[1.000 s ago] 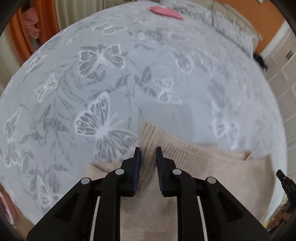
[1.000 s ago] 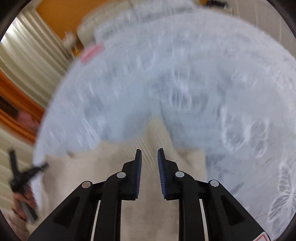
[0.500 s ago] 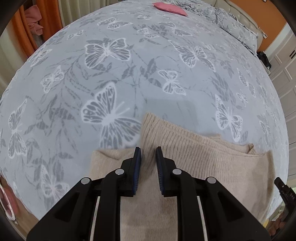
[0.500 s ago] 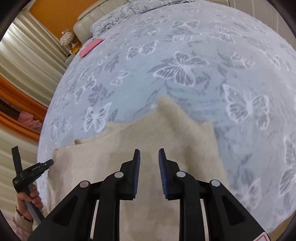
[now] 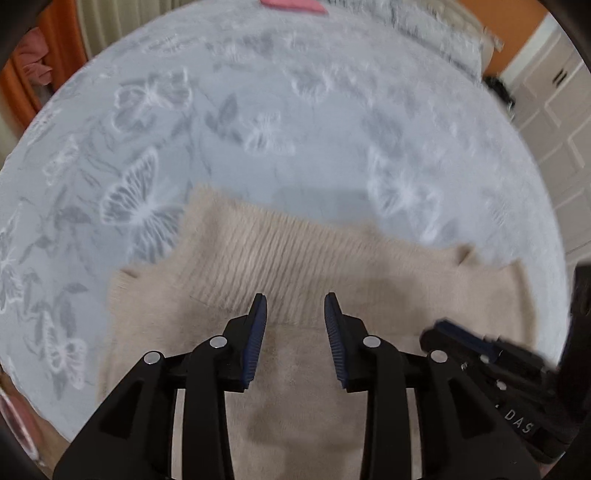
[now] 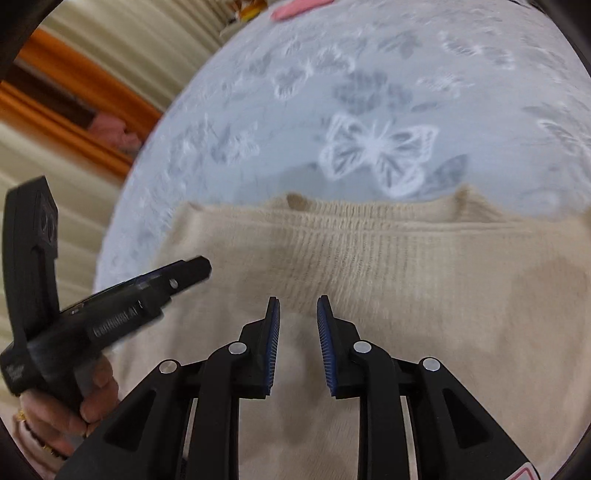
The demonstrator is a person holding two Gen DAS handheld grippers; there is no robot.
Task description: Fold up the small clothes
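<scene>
A beige knitted sweater (image 5: 295, 258) lies flat on the butterfly bedspread (image 5: 295, 129), its ribbed band folded over the smoother knit. My left gripper (image 5: 295, 299) hovers over the band; its jaws are opening and nothing is pinched between the pads. The right gripper (image 5: 454, 332) juts in at the lower right, blurred. In the right wrist view the sweater (image 6: 406, 258) fills the lower half. My right gripper (image 6: 298, 301) stands above it with a narrow gap and no fabric between the pads. The left gripper (image 6: 184, 273) reaches in from the left, held by a hand (image 6: 55, 417).
The bedspread (image 6: 369, 92) stretches away beyond the sweater. A pink item (image 5: 291, 3) lies at its far end. Orange and cream curtains (image 6: 74, 96) hang past the bed's left side. White cupboard doors (image 5: 554, 110) stand on the right.
The left jaws have spread apart. The right gripper has swung left across the sweater, so both grippers now stand close together, each in the other's view.
</scene>
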